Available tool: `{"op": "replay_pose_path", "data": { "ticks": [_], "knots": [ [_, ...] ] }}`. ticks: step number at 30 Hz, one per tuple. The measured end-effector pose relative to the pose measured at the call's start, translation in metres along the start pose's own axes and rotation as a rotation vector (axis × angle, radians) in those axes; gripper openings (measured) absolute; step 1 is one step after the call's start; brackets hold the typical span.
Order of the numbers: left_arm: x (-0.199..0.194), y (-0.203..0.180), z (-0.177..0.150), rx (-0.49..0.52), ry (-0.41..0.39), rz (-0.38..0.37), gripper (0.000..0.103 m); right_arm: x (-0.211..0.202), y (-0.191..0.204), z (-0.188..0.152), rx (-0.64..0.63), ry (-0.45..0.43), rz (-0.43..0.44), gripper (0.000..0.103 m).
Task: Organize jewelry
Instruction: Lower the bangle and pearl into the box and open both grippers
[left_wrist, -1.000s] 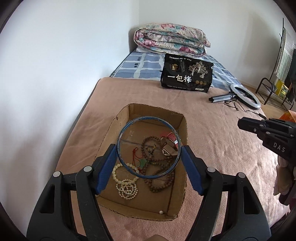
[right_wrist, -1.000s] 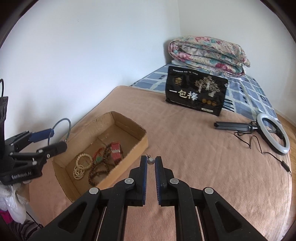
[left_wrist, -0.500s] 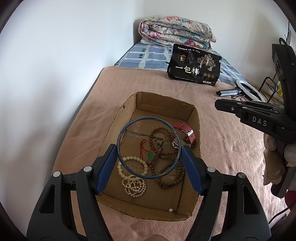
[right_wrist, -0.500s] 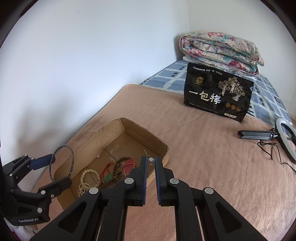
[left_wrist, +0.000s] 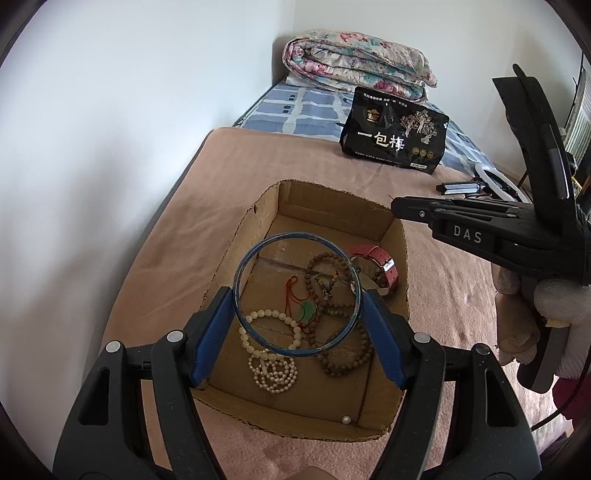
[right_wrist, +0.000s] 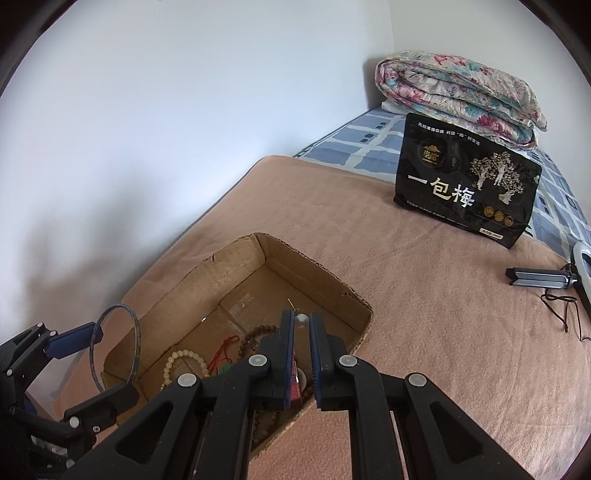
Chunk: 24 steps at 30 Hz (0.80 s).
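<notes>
Cardboard box (left_wrist: 400, 258) sits under left tongs (left_wrist: 297, 317) clamping a thin blue bangle (left_wrist: 258, 251); right tongs (right_wrist: 302, 325) pinch a round pearl earring (right_wrist: 302, 319).

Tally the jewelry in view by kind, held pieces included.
Blue bangle, in left claw: 1
White bead bracelets: 2
Brown bead loops, tangled, maybe one strand: 2
Green pendant on red cord: 1
Pink-strap watch: 1
Loose pearl: 1
Pearl stud, in right claw: 1
Total: 9
</notes>
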<state>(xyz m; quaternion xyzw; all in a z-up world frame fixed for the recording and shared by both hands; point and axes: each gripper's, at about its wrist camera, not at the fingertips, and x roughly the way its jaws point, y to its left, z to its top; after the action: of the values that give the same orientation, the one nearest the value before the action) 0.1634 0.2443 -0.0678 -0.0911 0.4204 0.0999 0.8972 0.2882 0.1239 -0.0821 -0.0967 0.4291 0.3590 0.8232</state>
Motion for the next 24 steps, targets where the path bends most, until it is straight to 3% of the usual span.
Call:
{"op": "replay_pose_path", "data": {
  "ticks": [9,15,17,20,24],
  "knots": [
    [-0.001,-0.003,-0.003,0.018,0.005,-0.003,0.073,0.007,0.004,0.005,0.007,0.003,0.008,0.009],
    [-0.001,-0.005,-0.002,0.012,0.0,-0.027,0.073,0.004,0.006,0.005,0.006,-0.01,-0.002,0.038],
    [-0.001,-0.005,-0.002,0.013,-0.001,-0.027,0.074,0.002,0.006,0.005,0.007,-0.018,-0.011,0.059],
    [-0.002,-0.007,-0.002,0.016,-0.003,-0.018,0.08,-0.003,0.007,0.005,0.008,-0.048,-0.023,0.081],
    [0.001,-0.006,-0.001,0.009,0.008,-0.008,0.08,-0.004,0.006,0.007,0.011,-0.053,-0.021,0.087]
  ]
}}
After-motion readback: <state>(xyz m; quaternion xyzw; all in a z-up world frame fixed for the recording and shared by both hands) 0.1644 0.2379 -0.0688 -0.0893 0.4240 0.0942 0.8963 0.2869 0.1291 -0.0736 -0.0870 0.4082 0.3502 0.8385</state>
